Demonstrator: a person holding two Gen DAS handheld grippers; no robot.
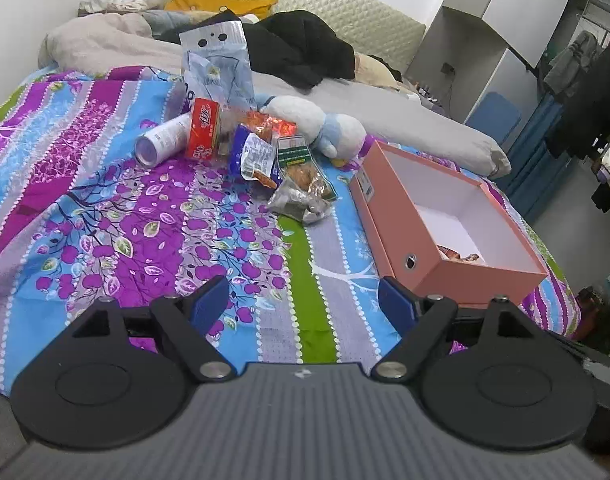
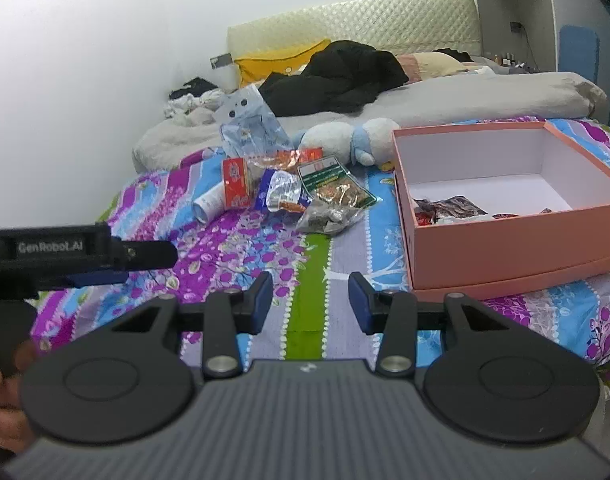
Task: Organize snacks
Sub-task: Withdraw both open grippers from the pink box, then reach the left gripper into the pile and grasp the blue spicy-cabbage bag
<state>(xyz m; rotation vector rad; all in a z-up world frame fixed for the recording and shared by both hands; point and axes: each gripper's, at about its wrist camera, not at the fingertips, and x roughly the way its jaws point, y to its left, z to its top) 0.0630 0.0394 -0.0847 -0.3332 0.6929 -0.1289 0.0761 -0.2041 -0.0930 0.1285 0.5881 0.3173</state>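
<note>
On the patterned bedspread (image 1: pixel 105 208): left gripper (image 1: pixel 303 300) spread wide and empty; snacks heaped mid-bed, white tube (image 1: pixel 163 140) lying flat beside upright red box (image 1: pixel 203 128), blue packet (image 1: pixel 251 152), green-labelled bag (image 1: pixel 305 168), silver pouch (image 1: pixel 299 202); pink box (image 1: pixel 425 240) further right with a few wrappers inside; right gripper (image 2: pixel 309 302) partly parted, holding nothing

The bedspread (image 1: pixel 145 216) was printed cloth, the pink box (image 2: pixel 505 240) looked like matt cardboard, the snack packets (image 1: pixel 301 172) crinkly glossy plastic, perhaps foil.
</note>
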